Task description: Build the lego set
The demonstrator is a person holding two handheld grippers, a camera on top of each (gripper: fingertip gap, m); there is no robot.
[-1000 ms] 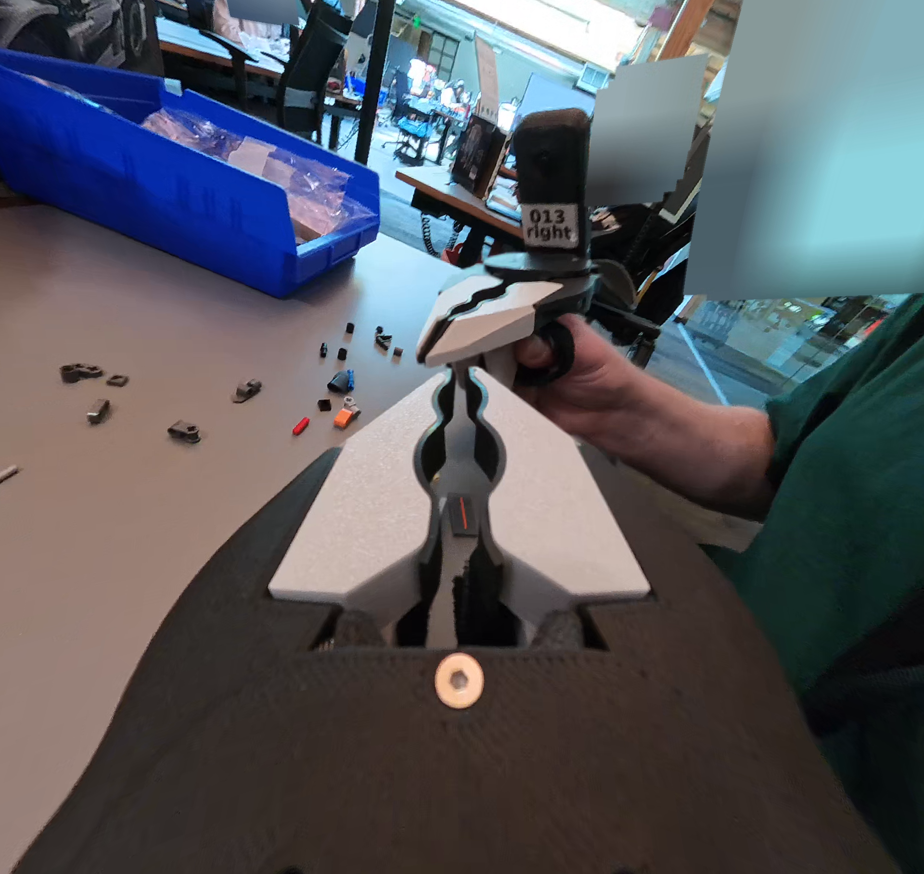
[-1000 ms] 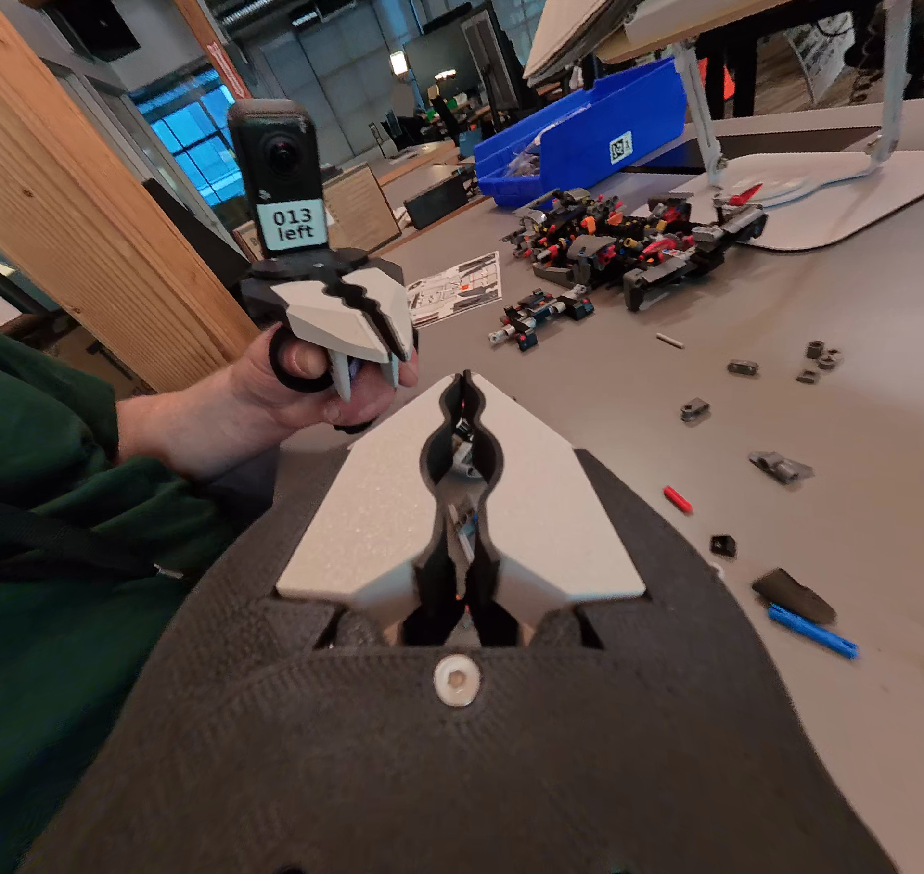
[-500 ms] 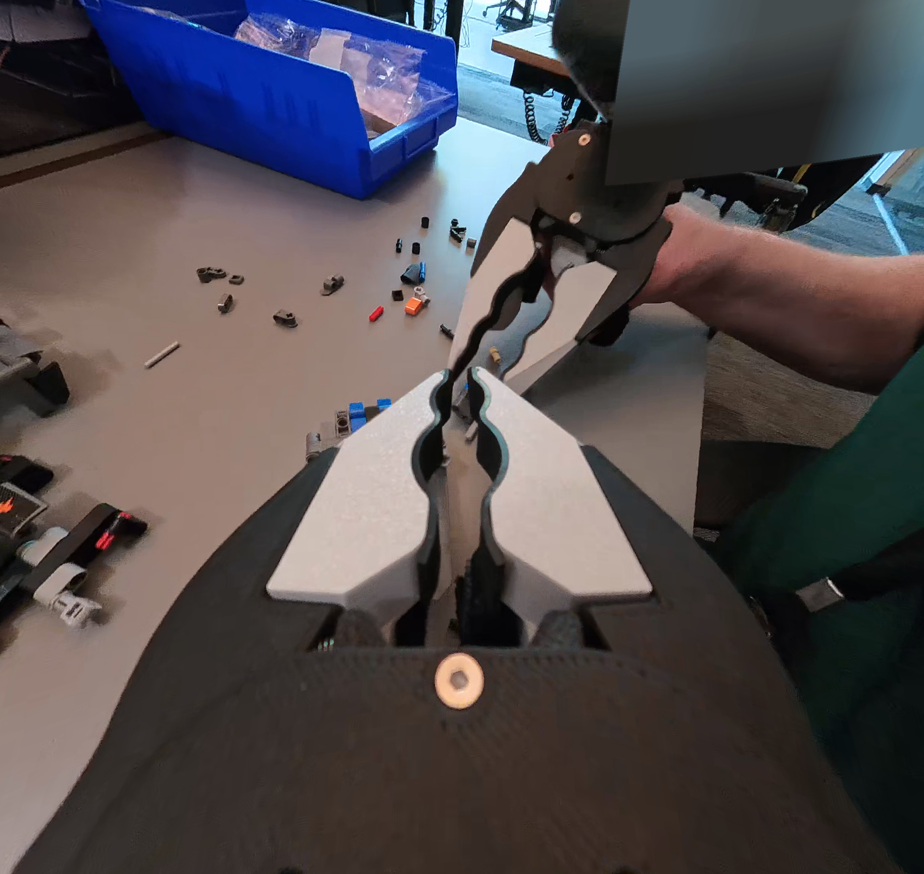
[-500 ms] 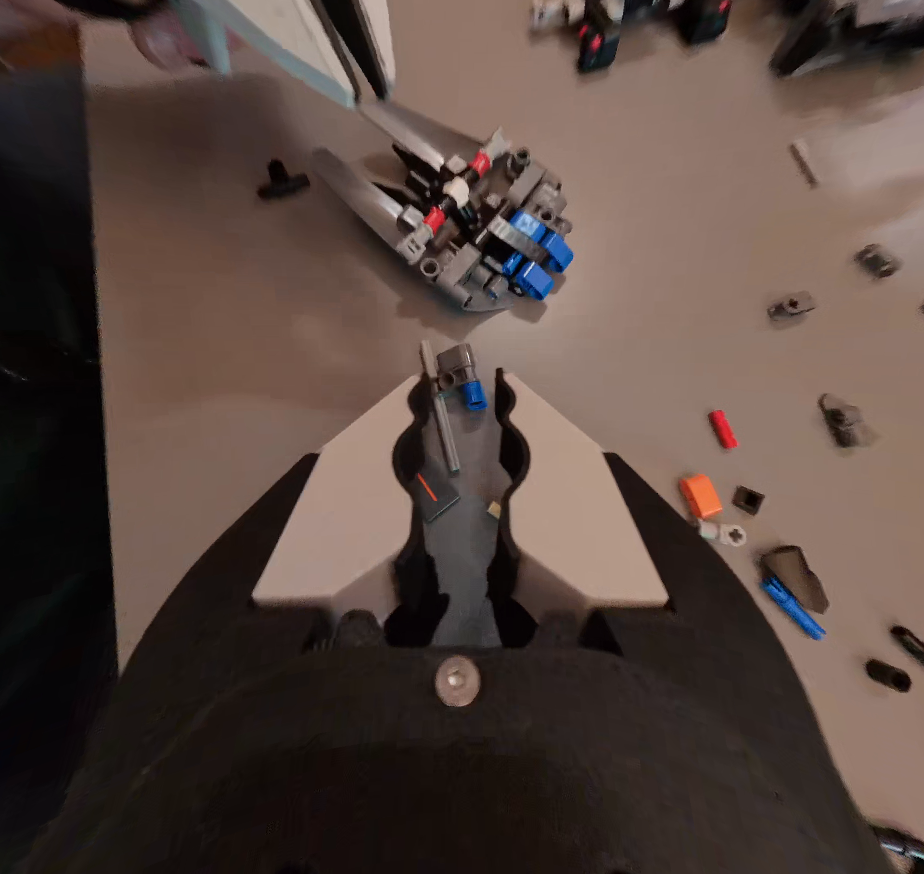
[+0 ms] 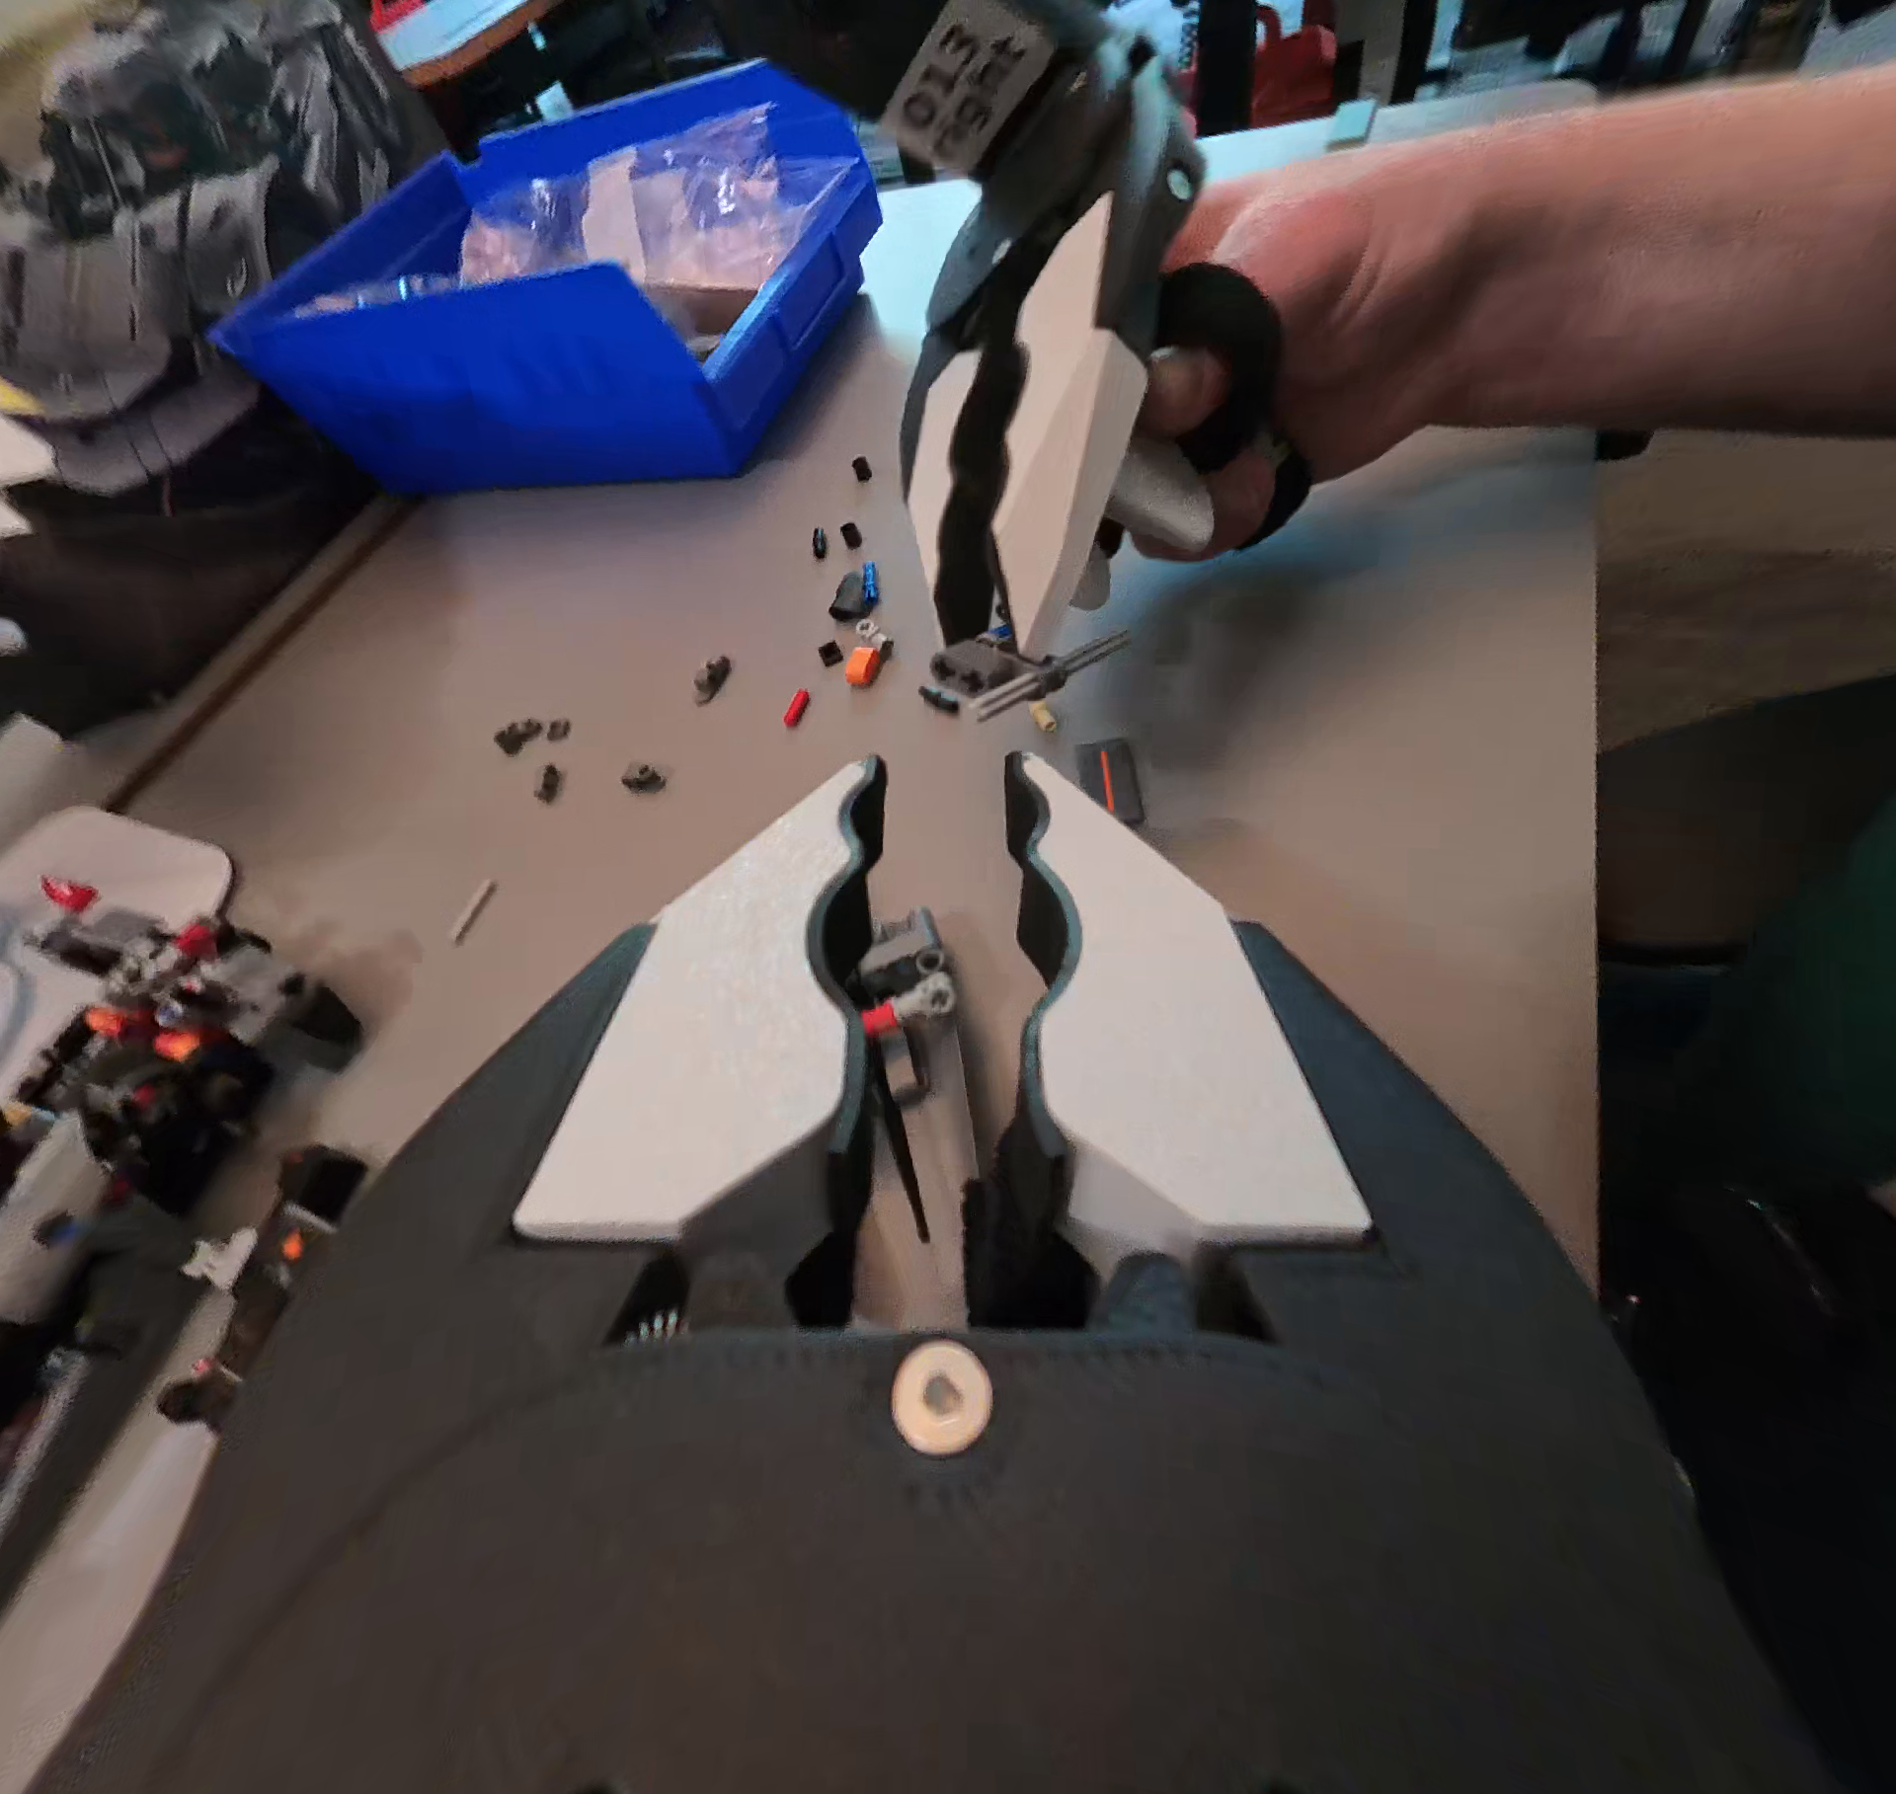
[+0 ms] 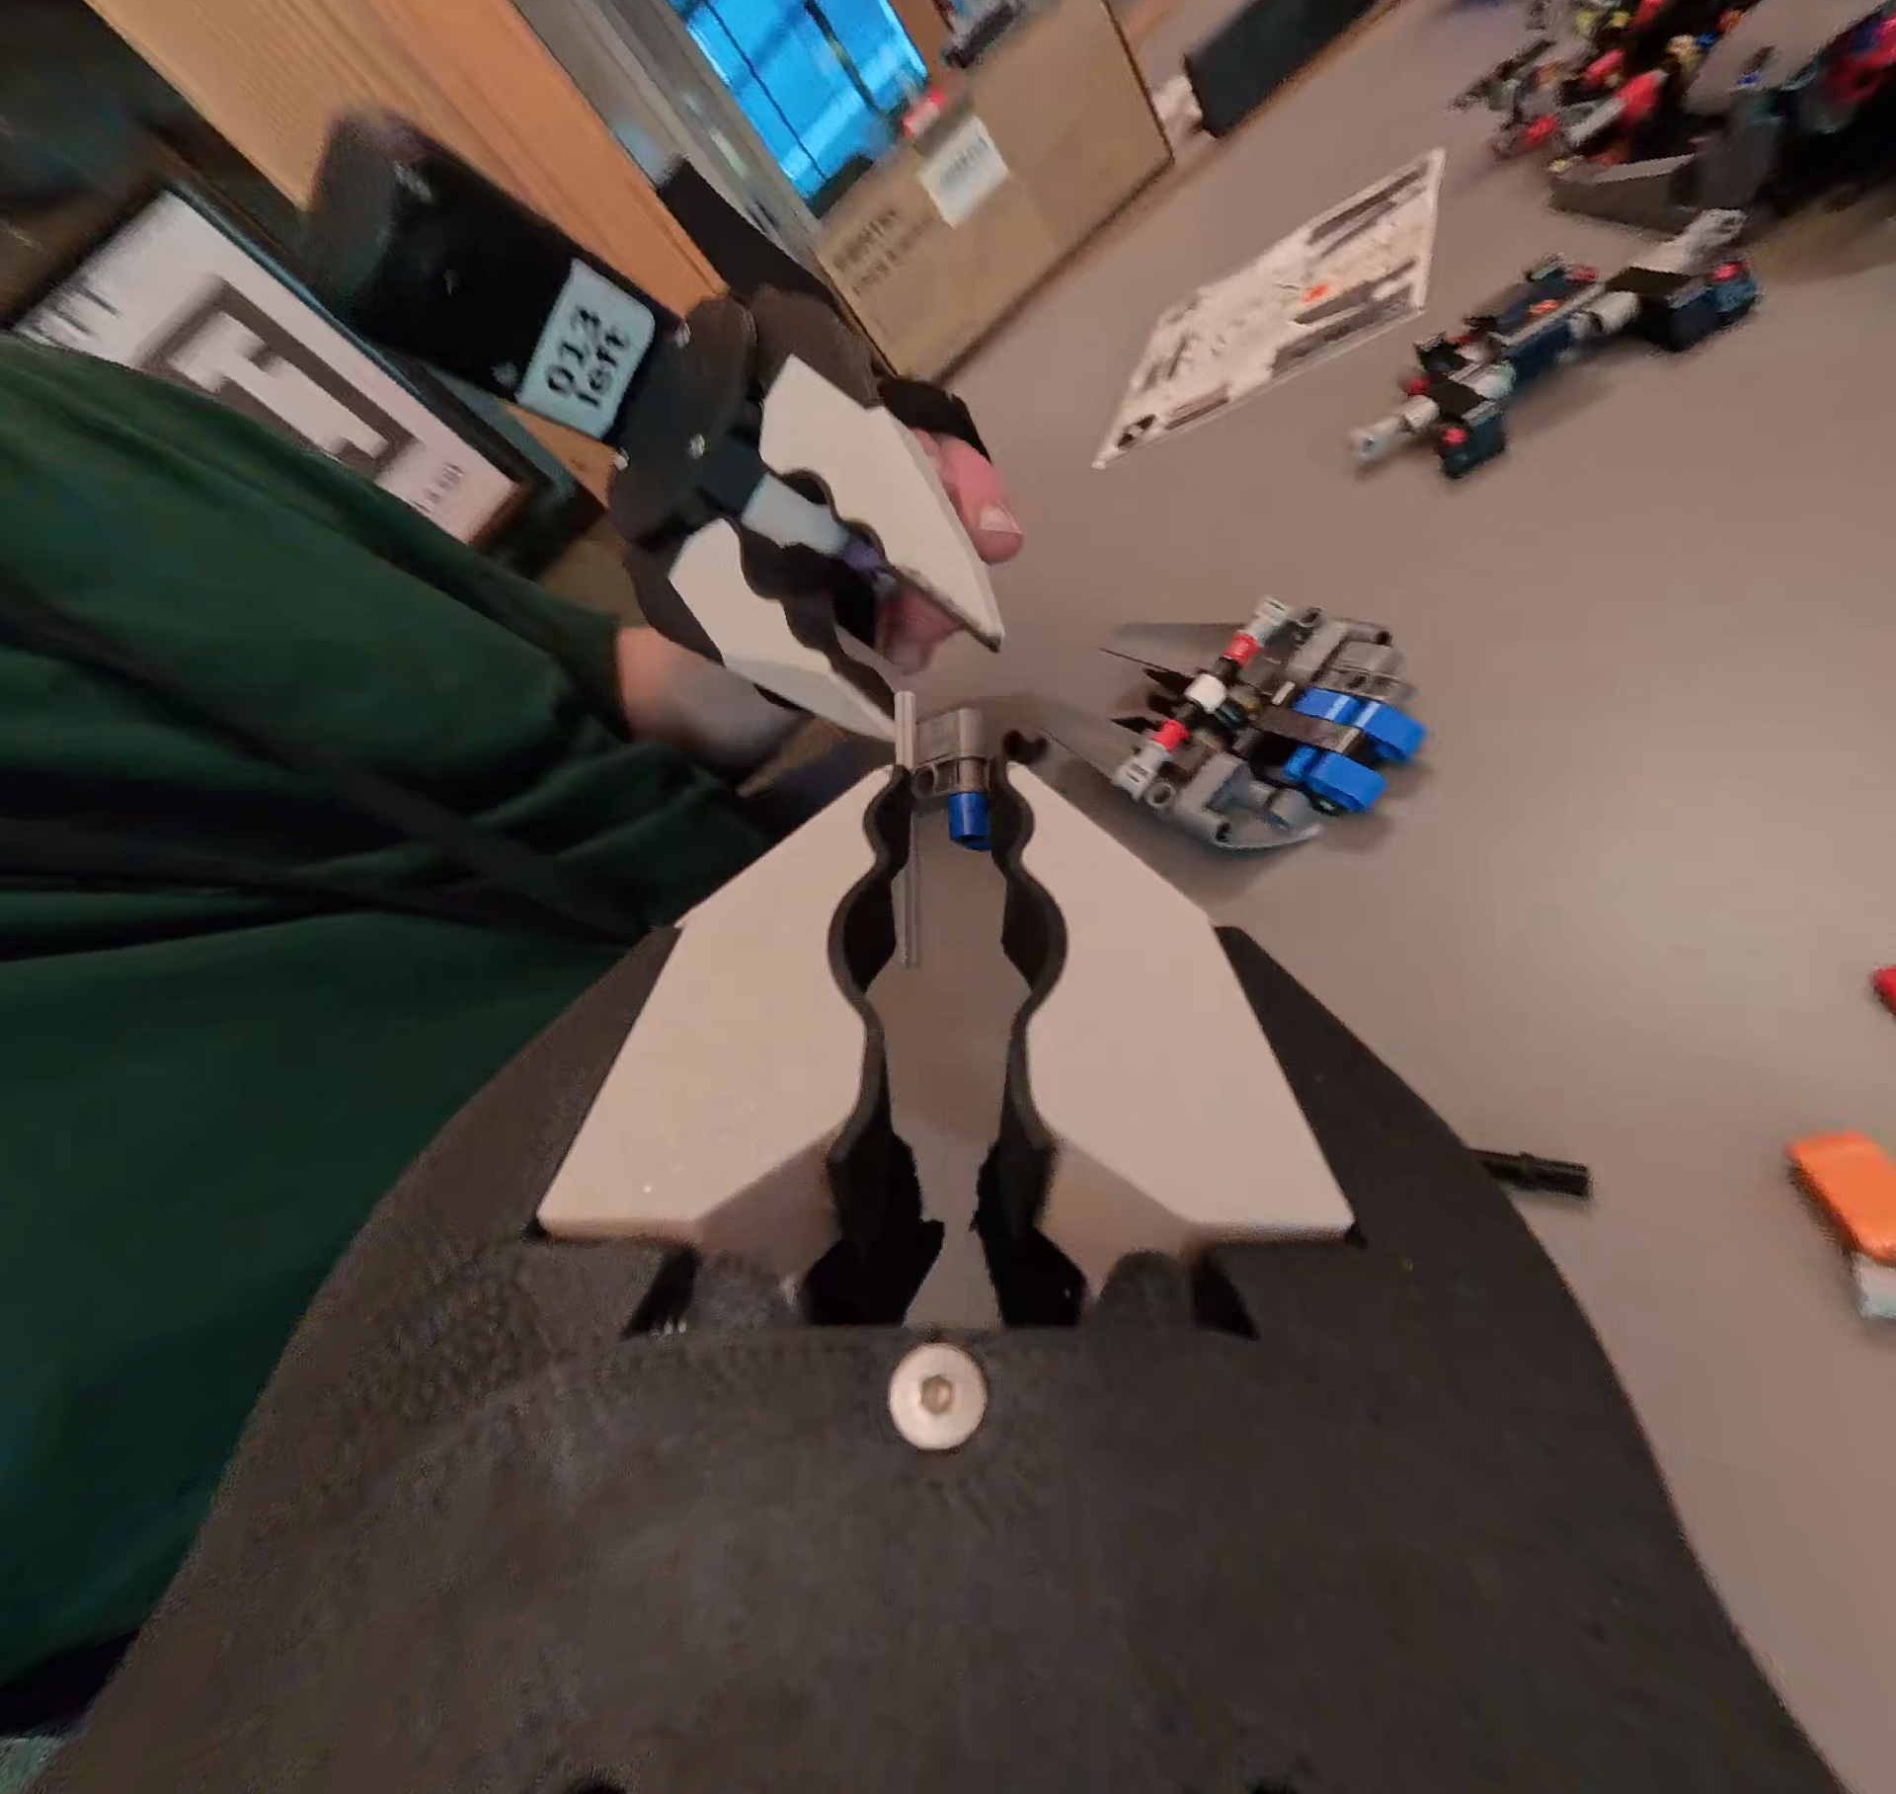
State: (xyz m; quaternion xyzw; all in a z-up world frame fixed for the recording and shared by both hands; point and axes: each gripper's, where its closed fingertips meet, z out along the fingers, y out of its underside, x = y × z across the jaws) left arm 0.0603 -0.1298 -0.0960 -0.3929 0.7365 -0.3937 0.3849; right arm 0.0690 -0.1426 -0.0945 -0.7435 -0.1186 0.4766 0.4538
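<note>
My right gripper [image 6: 951, 775] is shut on a small grey connector [image 6: 949, 755] with a blue pin and a thin grey axle, held just above the table. It also shows in the left wrist view [image 5: 985, 642], pointing down with the connector [image 5: 975, 668] at its tips. My left gripper [image 5: 944, 770] is open and empty. A grey sub-assembly [image 5: 908, 986] with red and blue parts lies on the table beneath its jaws, and in the right wrist view [image 6: 1262, 739] it lies just right of the held connector. The left gripper [image 6: 944, 688] there faces the connector, close to it.
A blue bin [image 5: 575, 360] of bagged parts stands at the back. Loose small pieces [image 5: 718, 678], an orange piece [image 5: 862, 666] and a black tile with a red stripe [image 5: 1108, 781] lie ahead. A larger model [image 5: 154, 1016] sits left. An instruction sheet [image 6: 1293, 309] lies farther off. Both grippers' tips are close together, under 4 cm apart. Both grippers' tips are roughly 15 cm from the orange piece [image 5: 862, 666].
My left jaws have opened wider and the view has swung left. My right gripper has closed on the grey connector, lifted it off the table and tilted up toward the left gripper.
</note>
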